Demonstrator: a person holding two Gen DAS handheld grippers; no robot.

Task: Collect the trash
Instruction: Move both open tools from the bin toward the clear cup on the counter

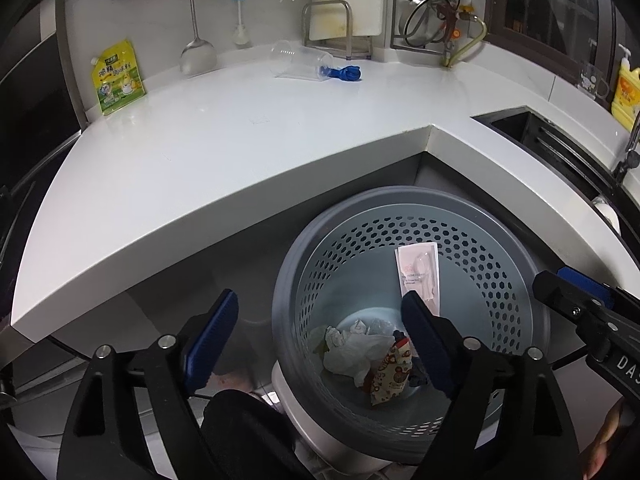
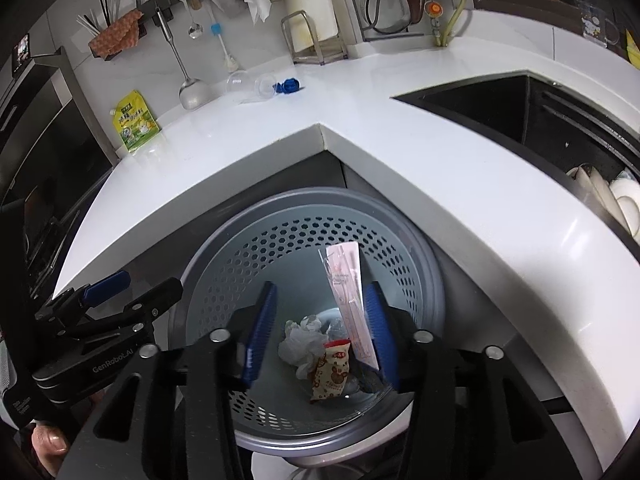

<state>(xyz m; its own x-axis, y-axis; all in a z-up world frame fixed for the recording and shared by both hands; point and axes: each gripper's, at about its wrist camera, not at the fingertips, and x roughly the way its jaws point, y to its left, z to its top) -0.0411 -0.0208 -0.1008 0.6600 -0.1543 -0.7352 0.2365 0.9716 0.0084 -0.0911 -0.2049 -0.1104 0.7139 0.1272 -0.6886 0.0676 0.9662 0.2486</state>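
A grey perforated bin [image 1: 500, 280] [image 2: 224, 264] stands on the floor under the corner of the white counter. Inside it lie crumpled white tissue [image 1: 352, 350] [image 2: 298, 340], a patterned snack packet [image 1: 390, 376] [image 2: 332, 372] and a long clear spoon packet [image 1: 418, 272] [image 2: 346, 276] that leans on the wall. My left gripper [image 1: 320, 304] hangs open over the bin's left side, nothing between its blue pads. My right gripper [image 2: 320, 292] is open above the bin's middle, holding nothing. On the counter lie a clear plastic cup [image 1: 296, 60] on its side, a crumpled blue scrap [image 1: 346, 73] and a yellow-green pouch [image 1: 117, 78].
The black sink [image 2: 480, 108] is set into the counter at the right, with dishes [image 2: 616, 200] beside it. A ladle [image 1: 196, 52], a cutting board rack [image 1: 340, 28] and a yellow soap bottle [image 1: 626, 92] stand along the back wall. The counter edge overhangs the bin.
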